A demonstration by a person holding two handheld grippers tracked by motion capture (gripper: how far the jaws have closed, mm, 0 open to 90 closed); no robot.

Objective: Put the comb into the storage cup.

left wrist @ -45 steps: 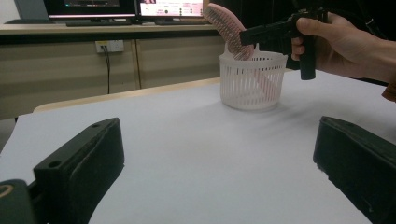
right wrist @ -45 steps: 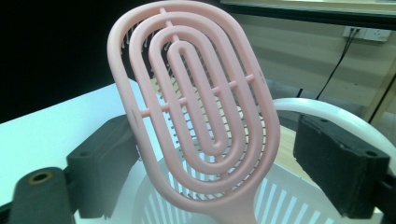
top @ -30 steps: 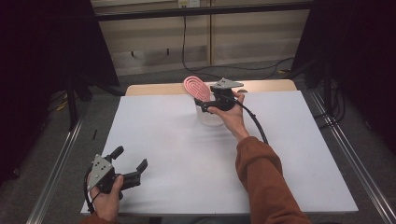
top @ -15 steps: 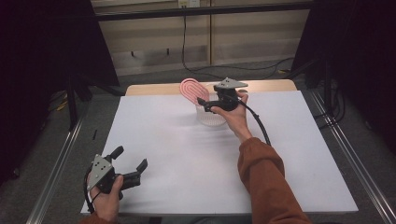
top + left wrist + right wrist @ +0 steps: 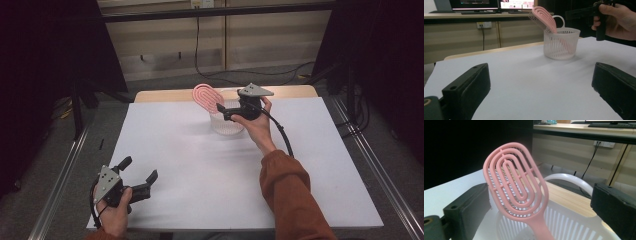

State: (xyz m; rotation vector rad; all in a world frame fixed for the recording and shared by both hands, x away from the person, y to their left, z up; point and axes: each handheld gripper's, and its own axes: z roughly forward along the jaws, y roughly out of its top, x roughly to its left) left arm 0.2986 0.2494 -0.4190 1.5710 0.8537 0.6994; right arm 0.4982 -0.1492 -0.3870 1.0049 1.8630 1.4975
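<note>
Right gripper point(image 5: 223, 111) hovering over white basket point(image 5: 226, 124), jaws just opening wide, gripping nothing, pink hairbrush point(image 5: 205, 97) leaning inside, left gripper point(image 5: 141, 171) resting open, empty.

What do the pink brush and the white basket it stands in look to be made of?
Pink brush: seemingly moulded plastic, matte, with smooth one-piece concentric oval ribs and thin bristles behind them. White basket: probably plastic too, slightly translucent, its wall made of thin moulded vertical slats with a looped handle. Neither shows any metal shine or wood grain.
</note>
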